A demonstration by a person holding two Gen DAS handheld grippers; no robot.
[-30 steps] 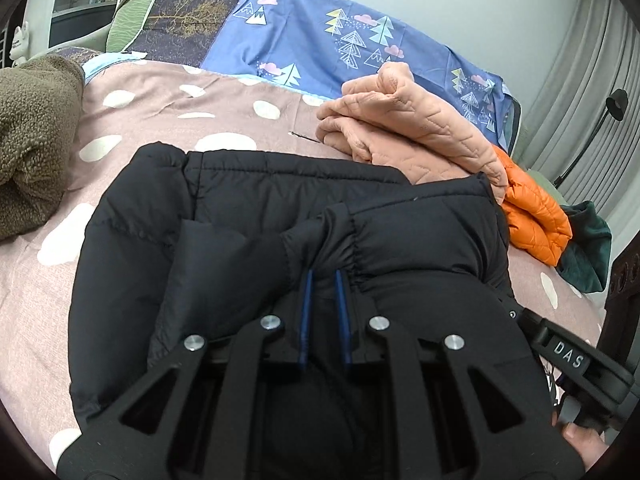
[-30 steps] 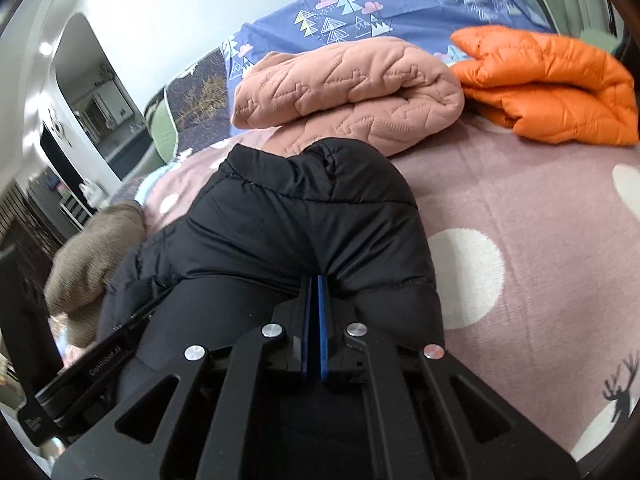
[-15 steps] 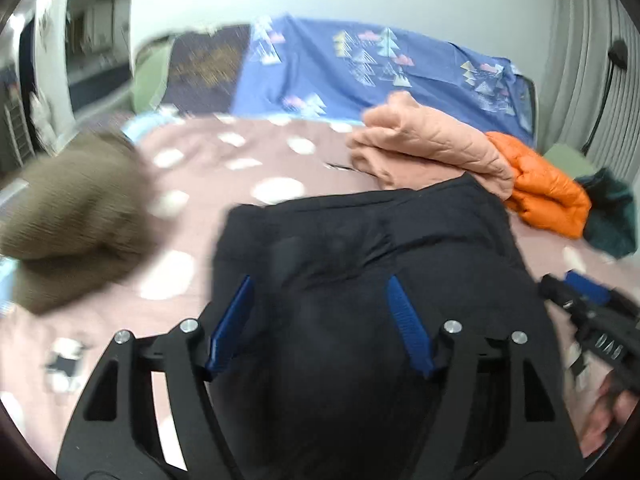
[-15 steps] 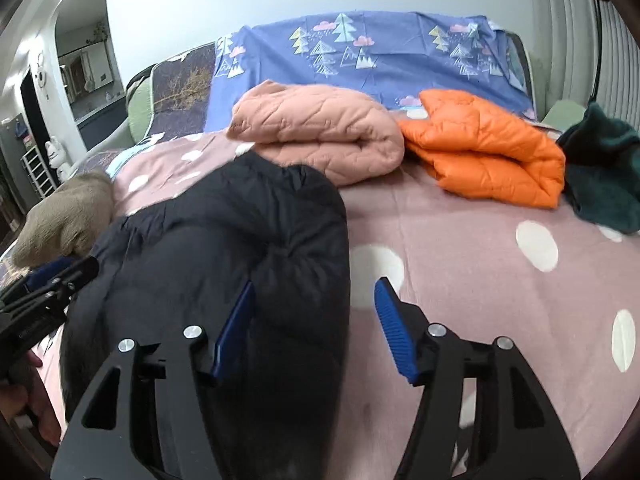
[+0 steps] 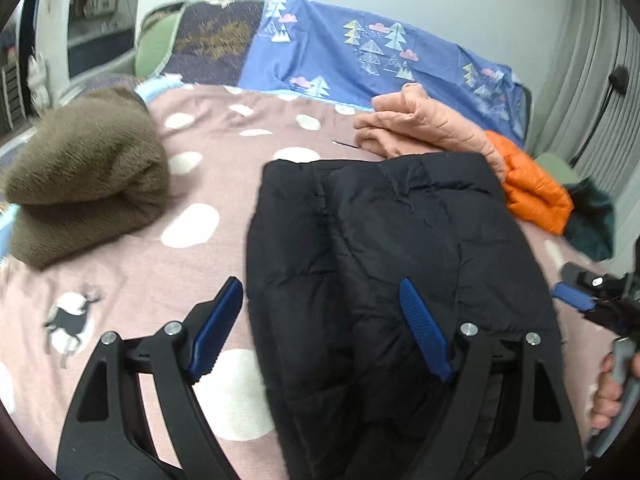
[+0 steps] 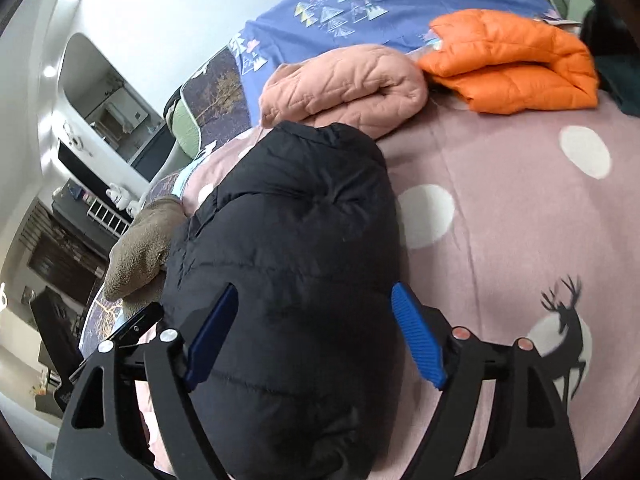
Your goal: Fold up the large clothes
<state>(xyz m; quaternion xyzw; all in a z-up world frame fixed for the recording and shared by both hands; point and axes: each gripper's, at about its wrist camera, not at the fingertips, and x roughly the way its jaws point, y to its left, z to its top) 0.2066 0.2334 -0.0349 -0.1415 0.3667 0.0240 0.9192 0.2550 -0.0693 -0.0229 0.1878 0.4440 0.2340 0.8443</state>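
Observation:
A black puffer jacket lies folded on the pink dotted bedspread; it also fills the middle of the right wrist view. My left gripper is open and empty, hovering over the jacket's near left edge. My right gripper is open and empty, its blue pads either side of the jacket's near end. The right gripper's tip shows at the right edge of the left wrist view.
A folded brown fleece lies at the left. A folded peach quilted jacket and a folded orange puffer lie behind the black one. A dark green garment is at far right. A blue patterned sheet covers the back.
Both grippers were shut on the black jacket a second ago. They have let go, opened wide and pulled back. The jacket now rests folded on the bed.

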